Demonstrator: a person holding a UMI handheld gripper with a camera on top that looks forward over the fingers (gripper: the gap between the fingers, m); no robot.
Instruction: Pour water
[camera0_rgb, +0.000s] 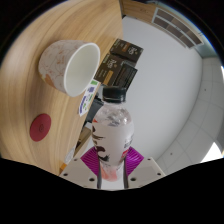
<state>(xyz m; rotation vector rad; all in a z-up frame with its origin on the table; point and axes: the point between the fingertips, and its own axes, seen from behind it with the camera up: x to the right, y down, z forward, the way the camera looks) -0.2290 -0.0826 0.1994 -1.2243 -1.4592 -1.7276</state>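
The gripper (110, 160) is closed on a clear plastic water bottle (112, 130), its pink pads (93, 158) pressing the lower body from both sides, so the bottle is carried and not standing on anything. The bottle points away from the camera with its dark cap (113, 95) at the far end; the cap looks as if it is on, though whether it is screwed tight cannot be told. Just beyond the cap and to the left, a white cup (68, 66) shows its open mouth towards the camera, resting on the wooden bench (30, 100). A small dark red round thing (40, 125) lies on the bench nearer and further left. To the right of the bench edge the light floor (175, 90) drops away, with some dark boxy items (122, 60) far off. Judging from this, the pour has not started. To do it well, the bottle's mouth should be brought over the middle of the cup's opening and tipped slowly, with the grip kept firm but not so hard that the soft wall buckles and squirts.
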